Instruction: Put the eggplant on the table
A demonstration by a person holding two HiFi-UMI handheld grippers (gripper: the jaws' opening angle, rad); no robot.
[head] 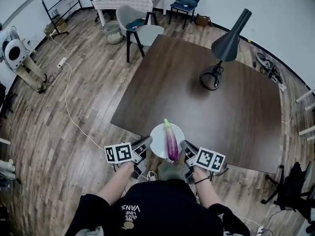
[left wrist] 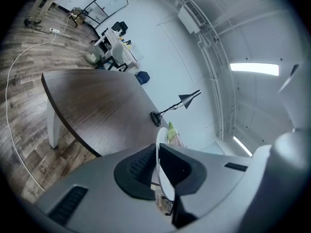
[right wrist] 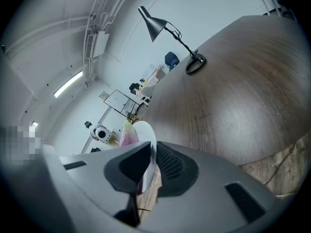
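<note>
White plate (head: 158,137), purple eggplant (head: 171,141) lying on it

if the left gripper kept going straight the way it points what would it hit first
The left gripper has the white plate clamped in its jaws. Next in line is probably the eggplant on it, with the lamp farther off.
</note>
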